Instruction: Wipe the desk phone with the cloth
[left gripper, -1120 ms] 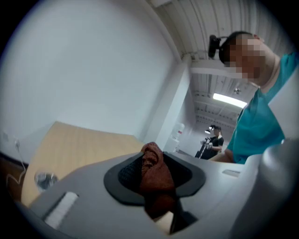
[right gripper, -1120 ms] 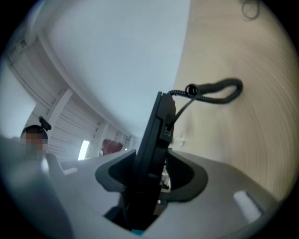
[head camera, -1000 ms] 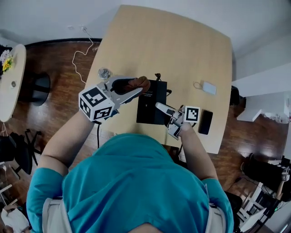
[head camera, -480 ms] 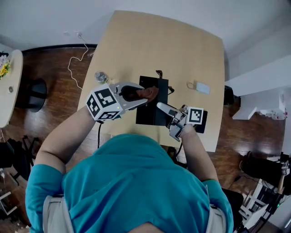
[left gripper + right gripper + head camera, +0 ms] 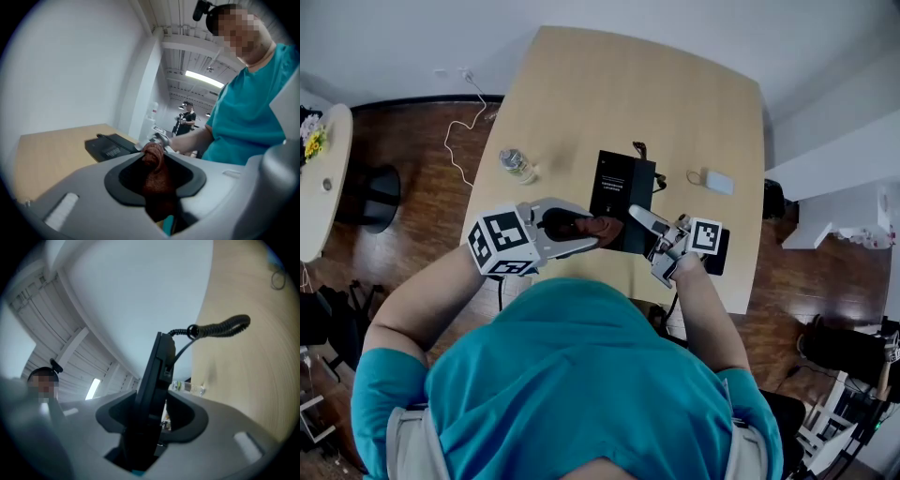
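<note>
The black desk phone (image 5: 622,190) lies near the middle of the tan desk (image 5: 675,103). My right gripper (image 5: 641,219) is shut on its near right edge. In the right gripper view the phone (image 5: 157,371) stands edge-on between the jaws, and its coiled cord (image 5: 220,326) runs off to the right. My left gripper (image 5: 598,231) is shut on a bunched brown cloth (image 5: 584,226) just off the phone's near left corner. In the left gripper view the cloth (image 5: 153,171) sticks out past the jaws, with the phone (image 5: 110,147) farther out to the left.
A small clear bottle (image 5: 515,161) stands left of the phone. A white pad with a looped cable (image 5: 719,181) lies to the right. A dark flat device (image 5: 721,253) rests by the right hand. Another person (image 5: 187,115) stands far off in the room.
The left gripper has drawn back with the cloth, from the phone's far left part to its near left corner. The right gripper keeps its hold on the phone's edge.
</note>
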`<state>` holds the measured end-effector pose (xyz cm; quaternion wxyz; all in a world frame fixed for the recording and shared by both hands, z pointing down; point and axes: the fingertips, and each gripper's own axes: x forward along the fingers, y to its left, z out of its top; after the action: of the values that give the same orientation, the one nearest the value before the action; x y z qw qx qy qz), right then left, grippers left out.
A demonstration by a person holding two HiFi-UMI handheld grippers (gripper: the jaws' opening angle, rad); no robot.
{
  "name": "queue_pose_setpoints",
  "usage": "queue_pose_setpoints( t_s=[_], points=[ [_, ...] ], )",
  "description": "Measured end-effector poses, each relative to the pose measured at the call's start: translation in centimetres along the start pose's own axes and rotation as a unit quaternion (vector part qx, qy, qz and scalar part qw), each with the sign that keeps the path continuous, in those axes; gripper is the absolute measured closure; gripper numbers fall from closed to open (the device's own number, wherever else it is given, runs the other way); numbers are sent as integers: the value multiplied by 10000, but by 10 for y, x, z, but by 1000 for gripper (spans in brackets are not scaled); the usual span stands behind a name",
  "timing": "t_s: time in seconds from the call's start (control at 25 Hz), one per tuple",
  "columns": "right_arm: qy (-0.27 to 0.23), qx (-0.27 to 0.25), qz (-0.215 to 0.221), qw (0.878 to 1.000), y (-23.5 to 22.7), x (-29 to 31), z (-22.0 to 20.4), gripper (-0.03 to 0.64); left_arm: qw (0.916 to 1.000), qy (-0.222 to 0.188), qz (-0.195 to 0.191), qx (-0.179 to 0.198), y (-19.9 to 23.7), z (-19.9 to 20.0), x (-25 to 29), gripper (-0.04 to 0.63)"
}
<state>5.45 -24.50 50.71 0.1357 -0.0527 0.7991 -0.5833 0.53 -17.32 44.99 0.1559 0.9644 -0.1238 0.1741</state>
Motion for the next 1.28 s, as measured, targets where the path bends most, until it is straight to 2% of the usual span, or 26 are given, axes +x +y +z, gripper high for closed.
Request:
queue_pose_setpoints(
  t_s=[0.08,0.16,0.28,0.36,0.44,0.64,0.76,0.84,0.92,1.0,1.04,1.16,1.28],
  points=[
    [166,-112,-32,9998,4,2,-8,420,9989,-201,429,34,35,30,-10,465],
    [369,-239,-46,9990,9,4,-13,420,9960,-188,831,270,73,61,-8,465],
    [580,-359,2,9977,18,7,-24,420,9902,379,1082,795,98,72,15,465],
    [635,-424,9,9971,23,8,-26,420,9871,815,982,970,98,61,30,465],
    [605,-430,-22,9972,23,7,-23,420,9866,1026,781,998,88,50,36,465],
    [238,-387,-235,9987,10,-5,-15,420,9894,1221,144,768,35,6,31,465],
    [48,-441,-306,9985,7,-20,-11,420,9917,1150,-104,571,-2,-15,32,465],
    [-85,-477,-255,9985,10,-28,-4,420,9939,989,-269,405,-23,-19,32,465],
    [-206,-431,-47,9988,19,-32,3,420,9971,635,-385,194,-32,-12,25,465],
    [-317,-276,385,9984,34,-34,6,420,9995,-27,-274,-159,-18,9,8,463],
    [-360,-202,643,9971,44,-33,5,420,9984,-421,-79,-366,-1,25,-4,463],
    [-367,-89,1290,9909,68,-28,-4,420,9839,-1441,720,-769,54,72,-41,463],
    [-263,-42,1660,9858,80,-21,-17,420,9719,-1940,1155,-666,74,107,-55,463]
  ],
)
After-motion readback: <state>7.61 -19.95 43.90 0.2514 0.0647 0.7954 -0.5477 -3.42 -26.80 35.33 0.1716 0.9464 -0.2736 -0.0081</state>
